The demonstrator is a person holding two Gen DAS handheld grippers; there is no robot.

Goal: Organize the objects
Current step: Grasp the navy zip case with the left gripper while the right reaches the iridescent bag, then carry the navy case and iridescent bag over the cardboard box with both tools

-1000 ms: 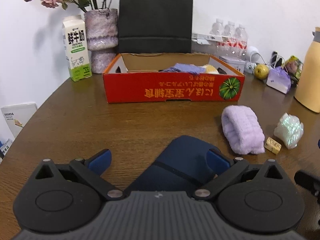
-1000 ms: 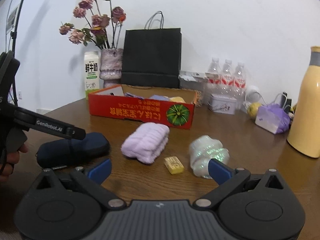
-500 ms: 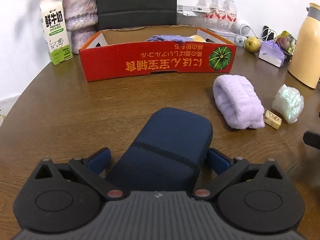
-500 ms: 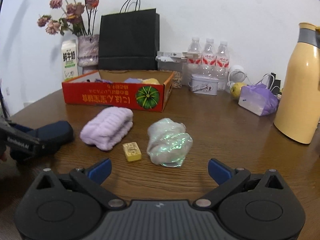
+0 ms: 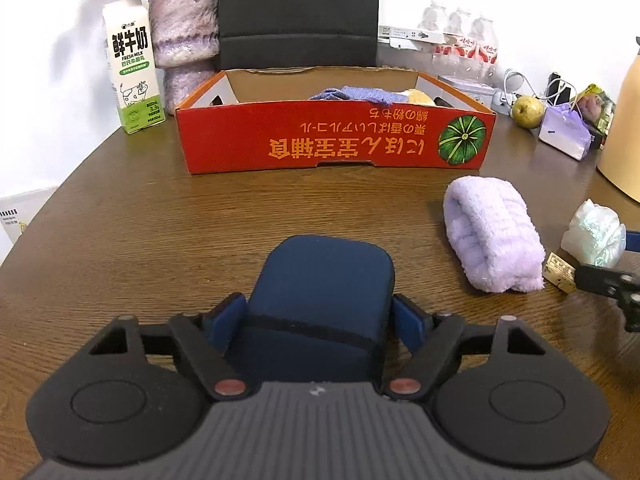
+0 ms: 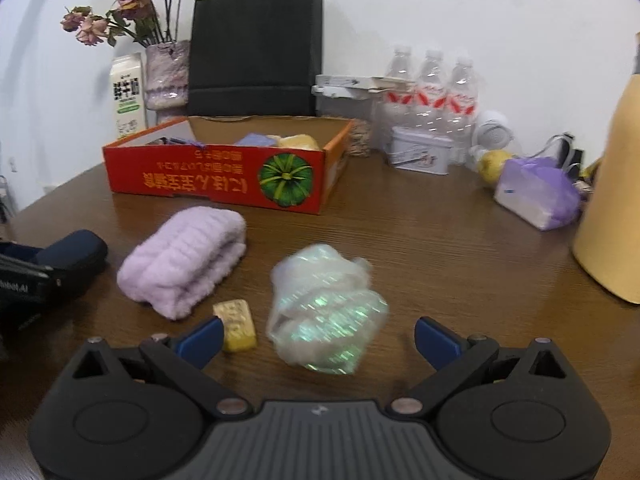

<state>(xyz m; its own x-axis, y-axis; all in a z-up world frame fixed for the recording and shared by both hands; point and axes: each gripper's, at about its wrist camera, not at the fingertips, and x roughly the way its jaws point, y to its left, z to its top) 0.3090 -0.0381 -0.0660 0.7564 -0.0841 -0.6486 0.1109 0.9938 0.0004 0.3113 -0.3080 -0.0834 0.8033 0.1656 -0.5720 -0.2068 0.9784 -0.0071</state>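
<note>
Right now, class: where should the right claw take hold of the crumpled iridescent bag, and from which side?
Grip the iridescent bag across its bulging middle, coming straight from the near side: the open right claw already straddles it, and the yellow block crowds its left.

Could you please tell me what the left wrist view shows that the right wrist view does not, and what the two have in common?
Only the left wrist view shows the left hand-held gripper closed on the navy case, its blue pads against both sides. Only the right wrist view shows the right hand-held gripper open around the iridescent bag, plus the white metal tin. Both share the red box, the lilac towel and the small yellow block.
</note>
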